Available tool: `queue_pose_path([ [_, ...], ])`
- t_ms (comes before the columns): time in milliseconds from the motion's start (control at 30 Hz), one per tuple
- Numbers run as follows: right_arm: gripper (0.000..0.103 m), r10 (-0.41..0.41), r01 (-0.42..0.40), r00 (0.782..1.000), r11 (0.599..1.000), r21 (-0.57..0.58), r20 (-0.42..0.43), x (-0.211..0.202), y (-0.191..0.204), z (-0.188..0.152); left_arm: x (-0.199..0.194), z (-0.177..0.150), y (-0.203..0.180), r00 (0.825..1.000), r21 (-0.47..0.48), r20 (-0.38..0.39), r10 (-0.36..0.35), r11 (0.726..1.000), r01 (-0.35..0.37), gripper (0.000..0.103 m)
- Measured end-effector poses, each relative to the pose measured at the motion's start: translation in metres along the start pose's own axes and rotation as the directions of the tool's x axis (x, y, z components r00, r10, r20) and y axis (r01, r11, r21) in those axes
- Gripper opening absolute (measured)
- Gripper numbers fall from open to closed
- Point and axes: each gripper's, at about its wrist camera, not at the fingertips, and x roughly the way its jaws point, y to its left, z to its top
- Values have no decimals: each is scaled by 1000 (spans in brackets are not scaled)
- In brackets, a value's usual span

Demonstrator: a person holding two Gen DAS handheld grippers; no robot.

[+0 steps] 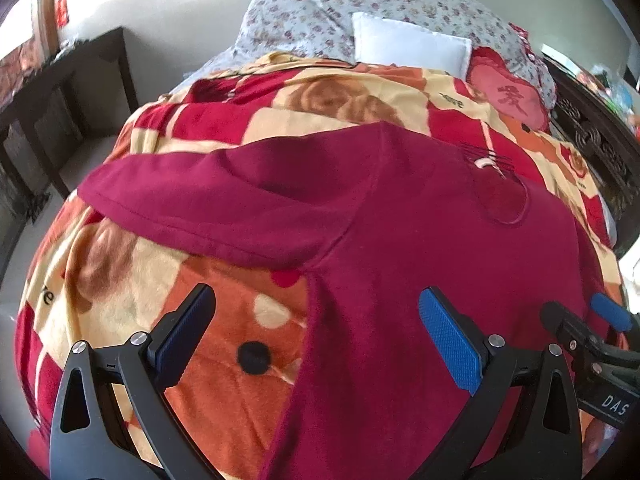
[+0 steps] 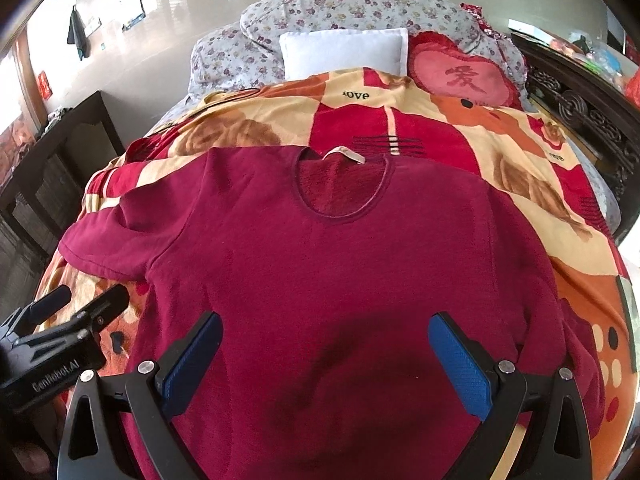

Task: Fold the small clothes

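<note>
A dark red long-sleeved top lies spread flat, front up, on the patterned blanket, neckline toward the pillows. Its left sleeve stretches out to the left. My left gripper is open, hovering over the top's left side edge, holding nothing. My right gripper is open above the lower middle of the top, empty. The left gripper also shows in the right wrist view, and the right gripper in the left wrist view.
A white pillow, a red heart cushion and floral bedding lie at the head of the bed. A dark wooden cabinet stands left of the bed; a carved dark wooden frame runs along the right.
</note>
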Motion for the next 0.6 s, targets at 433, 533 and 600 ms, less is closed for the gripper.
queue_pose_path([
  [433, 102, 26, -27, 999, 999, -43, -24, 15, 21, 5, 20, 43, 181, 993, -359, -20, 119, 926, -119, 102],
  [533, 102, 33, -36, 999, 998, -58, -39, 21, 29, 6, 35, 49, 231, 991, -472, -42, 131, 871, -135, 102],
  [600, 102, 35, -38, 998, 997, -63, -53, 26, 32, 6, 46, 53, 262, 989, -545, -50, 139, 826, -144, 102],
])
